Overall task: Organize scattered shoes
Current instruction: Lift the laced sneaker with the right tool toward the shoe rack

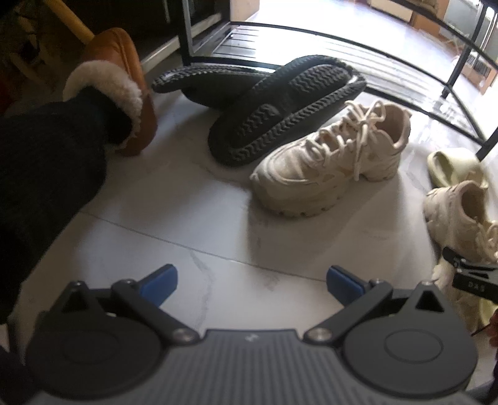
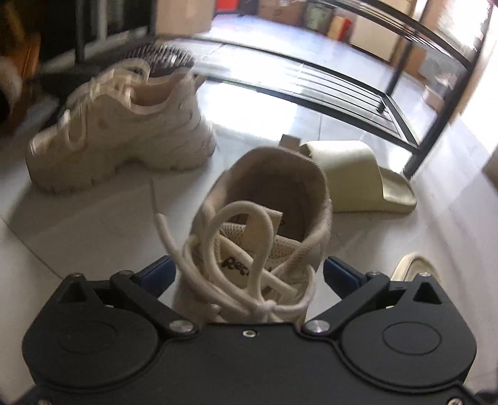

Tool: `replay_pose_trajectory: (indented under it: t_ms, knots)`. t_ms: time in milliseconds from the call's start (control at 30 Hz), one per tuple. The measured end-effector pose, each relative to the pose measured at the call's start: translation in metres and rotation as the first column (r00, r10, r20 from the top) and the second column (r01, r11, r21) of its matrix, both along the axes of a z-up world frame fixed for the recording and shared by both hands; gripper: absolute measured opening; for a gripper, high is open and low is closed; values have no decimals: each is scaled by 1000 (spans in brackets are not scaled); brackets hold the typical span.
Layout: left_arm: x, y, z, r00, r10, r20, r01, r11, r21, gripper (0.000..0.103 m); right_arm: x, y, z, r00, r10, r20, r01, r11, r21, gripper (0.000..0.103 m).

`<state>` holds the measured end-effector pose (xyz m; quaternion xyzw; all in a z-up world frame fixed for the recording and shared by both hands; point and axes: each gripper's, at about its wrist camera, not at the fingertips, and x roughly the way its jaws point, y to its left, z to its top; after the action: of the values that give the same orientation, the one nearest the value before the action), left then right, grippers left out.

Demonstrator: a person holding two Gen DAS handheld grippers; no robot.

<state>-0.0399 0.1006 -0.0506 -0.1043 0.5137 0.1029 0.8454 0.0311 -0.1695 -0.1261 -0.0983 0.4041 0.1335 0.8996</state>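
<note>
Shoes scattered before the black rack point(image 1: 342, 40).
Left claw point(image 1: 251, 282) is spread wide, empty; right claw point(image 2: 247, 275) is spread around a cream sneaker point(image 2: 267, 224), contact unclear, yellow slide point(image 2: 358, 174) just behind.

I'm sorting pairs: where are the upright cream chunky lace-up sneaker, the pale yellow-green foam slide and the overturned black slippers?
upright cream chunky lace-up sneaker point(image 1: 330, 162): left wrist view, laced upper.
pale yellow-green foam slide point(image 2: 351, 174): right wrist view, top strap.
overturned black slippers point(image 1: 280, 102): left wrist view, treaded sole.

Sunlit room, pale floor

White marble-look tiled floor point(image 1: 193, 236) gleams under strong daylight; a low black metal slatted rack point(image 1: 367, 53) stands behind, cardboard boxes point(image 2: 336, 23) beyond.
</note>
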Motion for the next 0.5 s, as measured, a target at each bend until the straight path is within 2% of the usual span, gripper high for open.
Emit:
replay_pose_trajectory:
  t_ms: [67,200,333,500]
  knots:
    - [0,2,-1,999,3,32,0,997,-71,102,-10,-11,9,1000,-18,13,17,996,87,103]
    - [1,-3,-3,997,-19,71,27,994,-102,102,-31,-34,21,996,-69,48,57,974,220,103]
    - [7,-17,-7,992,-85,96,90,995,-50,102,-56,-61,29,978,-175,110,123,921,369,103]
    - [17,-26,-7,982,-132,133,136,991,-14,102,-71,-77,31,943,-286,170,179,867,465,103]
